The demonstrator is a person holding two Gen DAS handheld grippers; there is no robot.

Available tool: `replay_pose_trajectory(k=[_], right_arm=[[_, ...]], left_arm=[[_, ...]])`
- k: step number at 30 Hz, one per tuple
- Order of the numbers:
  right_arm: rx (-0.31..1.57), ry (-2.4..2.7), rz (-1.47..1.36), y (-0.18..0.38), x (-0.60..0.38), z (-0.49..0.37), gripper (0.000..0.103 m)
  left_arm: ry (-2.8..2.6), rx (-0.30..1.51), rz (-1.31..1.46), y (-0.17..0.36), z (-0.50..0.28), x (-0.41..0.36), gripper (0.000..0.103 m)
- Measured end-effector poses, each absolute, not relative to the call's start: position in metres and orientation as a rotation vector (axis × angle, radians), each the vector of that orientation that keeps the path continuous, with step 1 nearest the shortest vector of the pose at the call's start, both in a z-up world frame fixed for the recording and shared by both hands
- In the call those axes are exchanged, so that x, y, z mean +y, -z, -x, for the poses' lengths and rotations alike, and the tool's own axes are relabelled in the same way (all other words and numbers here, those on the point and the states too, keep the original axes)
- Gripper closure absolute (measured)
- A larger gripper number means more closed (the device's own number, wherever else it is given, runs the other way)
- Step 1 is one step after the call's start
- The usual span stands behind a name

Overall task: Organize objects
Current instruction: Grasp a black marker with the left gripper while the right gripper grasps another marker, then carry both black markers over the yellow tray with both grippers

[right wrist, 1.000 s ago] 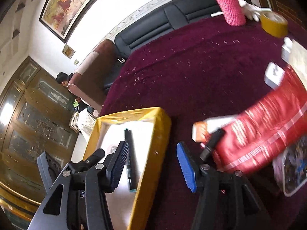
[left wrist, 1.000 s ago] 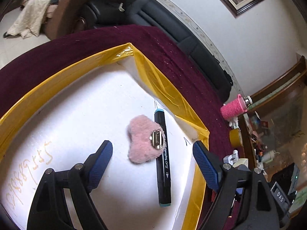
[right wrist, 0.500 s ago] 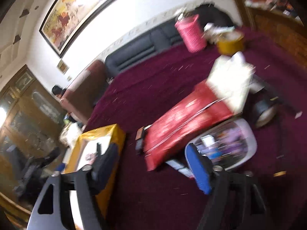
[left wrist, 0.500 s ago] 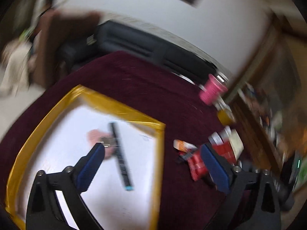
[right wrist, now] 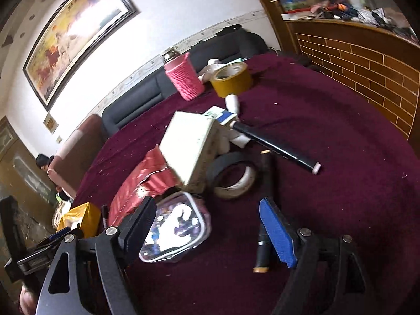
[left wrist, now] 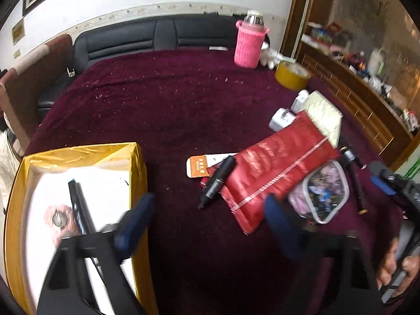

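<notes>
A gold-edged white box (left wrist: pixel 78 155) at the left holds a black marker (left wrist: pixel 80 210) and a pink fluffy clip (left wrist: pixel 59 220). My left gripper (left wrist: pixel 207 225) is open and empty above the maroon cloth, between the box and a pile. The pile has a red packet (left wrist: pixel 273 168), a black marker (left wrist: pixel 218 181), an orange-white card (left wrist: pixel 199 166) and a clear pouch (left wrist: pixel 325 194). My right gripper (right wrist: pixel 207 228) is open and empty over the clear pouch (right wrist: pixel 176 231), with a dark pen (right wrist: pixel 265 210) by its right finger.
A pink knitted bottle (left wrist: pixel 248 44), a yellow tape roll (left wrist: pixel 291 74), a white box (right wrist: pixel 191 147), a black tape roll (right wrist: pixel 233 174), a long black marker (right wrist: pixel 275 148) and white chargers (left wrist: pixel 282 122) lie on the maroon table. A sofa stands behind, a wooden counter to the right.
My left gripper has pulled back from the box and swung right toward the pile. My right gripper has moved right, from the box edge to over the clear pouch.
</notes>
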State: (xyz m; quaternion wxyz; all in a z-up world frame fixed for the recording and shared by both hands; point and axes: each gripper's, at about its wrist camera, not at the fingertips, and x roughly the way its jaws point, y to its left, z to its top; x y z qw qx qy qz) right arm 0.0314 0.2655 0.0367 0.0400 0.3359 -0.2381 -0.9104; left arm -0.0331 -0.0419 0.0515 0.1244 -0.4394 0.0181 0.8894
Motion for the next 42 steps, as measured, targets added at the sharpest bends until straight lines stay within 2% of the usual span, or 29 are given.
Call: replay_pose_trajectory(k=[1, 10, 11, 12, 14, 15, 20, 23, 26, 30, 31, 39, 42], right_arm=[[-0.746, 2.785, -1.027, -0.034, 0.269, -0.03, 0.018], [-0.869, 2.711, -1.046, -0.02, 0.285, -0.022, 0.018], [-0.873, 2.708, -1.045, -0.019, 0.285, -0.022, 0.018], [-0.873, 2.705, -1.046, -0.019, 0.285, -0.022, 0.018], [-0.874, 2.702, -1.051, -0.019, 0.285, -0.022, 0.018], [-0.876, 2.7, -1.054, -0.018, 0.285, -0.022, 0.018], [-0.875, 2.701, -1.06, -0.017, 0.285, -0.022, 0.018], [-0.868, 2.704, -1.062, -0.017, 0.284, -0.022, 0.018], [-0.858, 2.713, -1.059, -0.017, 0.284, -0.024, 0.018], [-0.863, 2.728, -1.059, -0.016, 0.288, -0.025, 0.018], [-0.871, 2.724, -1.061, -0.015, 0.289, -0.025, 0.018], [-1.037, 2.709, -1.052, -0.011, 0.314, -0.032, 0.018], [-0.969, 2.755, -1.129, -0.014, 0.317, -0.033, 0.018]], left_arm=[[-2.582, 0.056, 1.307, -0.048, 0.039, -0.041, 0.039], [-2.539, 0.174, 1.321, -0.033, 0.068, -0.02, 0.039], [-2.538, 0.16, 1.321, -0.033, 0.071, -0.02, 0.042], [-2.532, 0.136, 1.323, -0.034, 0.073, -0.02, 0.048], [-2.489, 0.048, 1.336, -0.033, 0.075, -0.023, 0.091], [-2.501, 0.063, 1.347, -0.033, 0.075, -0.022, 0.093], [-2.49, 0.164, 1.362, -0.028, 0.061, -0.02, 0.092], [-2.514, 0.252, 1.372, -0.021, 0.057, -0.016, 0.086], [-2.525, 0.244, 1.423, -0.014, 0.062, -0.017, 0.082], [-2.548, 0.237, 1.46, -0.01, 0.063, -0.016, 0.083], [-2.544, 0.215, 1.463, -0.01, 0.062, -0.016, 0.09], [-2.543, 0.045, 1.27, -0.051, 0.018, -0.028, 0.092], [-2.528, -0.015, 1.181, -0.07, -0.008, -0.033, 0.092]])
